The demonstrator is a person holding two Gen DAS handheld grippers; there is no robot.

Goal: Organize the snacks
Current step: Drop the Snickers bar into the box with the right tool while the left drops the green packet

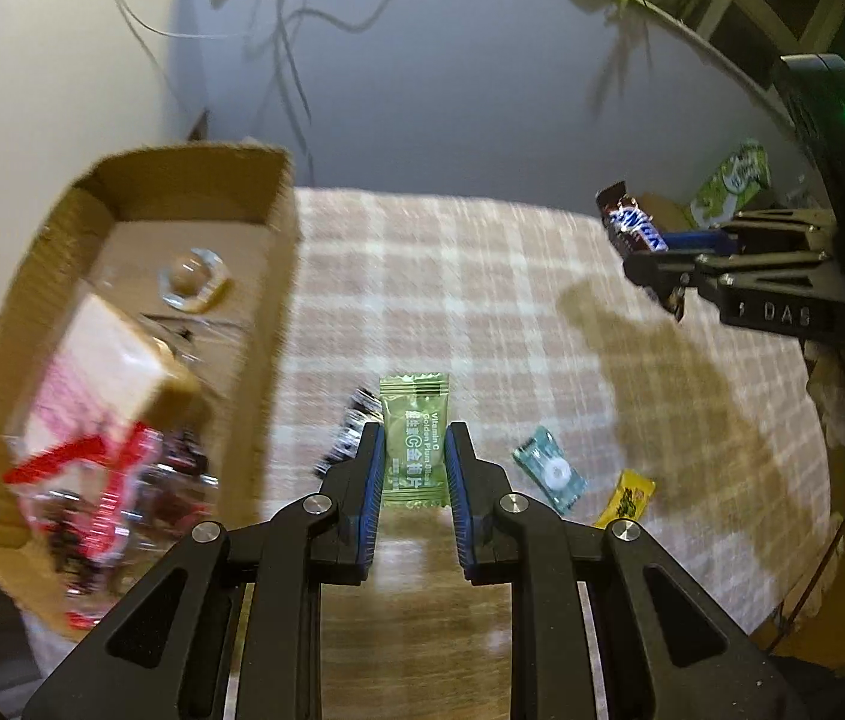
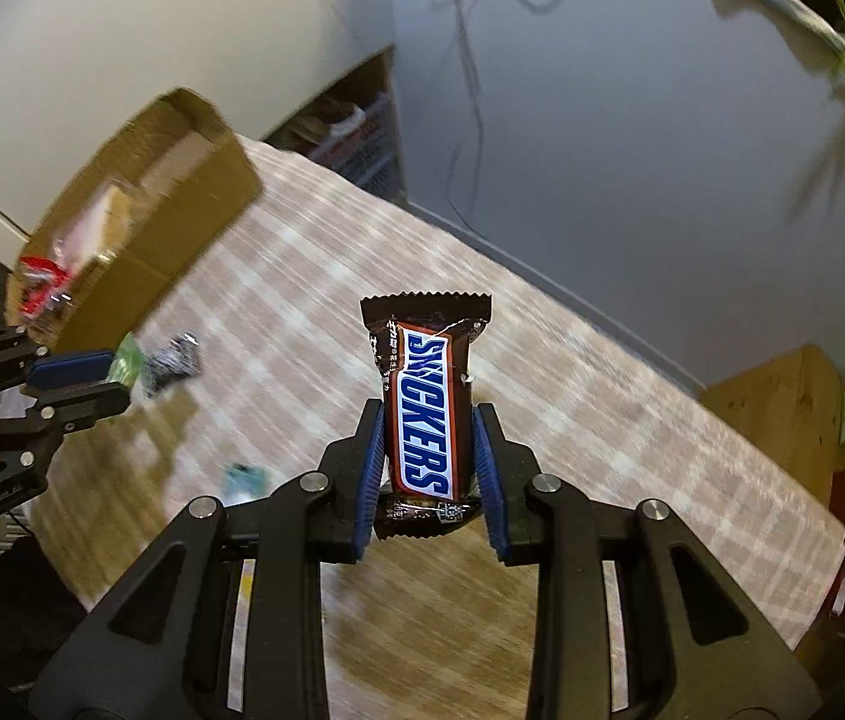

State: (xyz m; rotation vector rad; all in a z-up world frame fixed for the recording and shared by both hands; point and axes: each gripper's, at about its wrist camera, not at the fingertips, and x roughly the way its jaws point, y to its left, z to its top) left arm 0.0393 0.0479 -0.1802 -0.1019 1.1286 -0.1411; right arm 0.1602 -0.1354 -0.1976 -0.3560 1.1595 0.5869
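My left gripper (image 1: 414, 441) is shut on a green vitamin C candy packet (image 1: 413, 423), held above the checked tablecloth (image 1: 452, 276). My right gripper (image 2: 428, 426) is shut on a brown Snickers mini bar (image 2: 425, 384), raised above the table; it also shows in the left wrist view (image 1: 632, 222). A cardboard box (image 1: 278, 276) at the left holds several snacks, including a pink pack (image 1: 92, 384) and a red-and-clear wrapper (image 1: 104, 480). The box also shows in the right wrist view (image 2: 182, 204).
On the cloth lie a black-and-white wrapped candy (image 1: 350, 426), a teal packet (image 1: 548, 471) and a yellow packet (image 1: 629, 498). A green snack box (image 1: 731, 183) stands at the far right on a wooden block (image 2: 782, 408). A wall lies behind the table.
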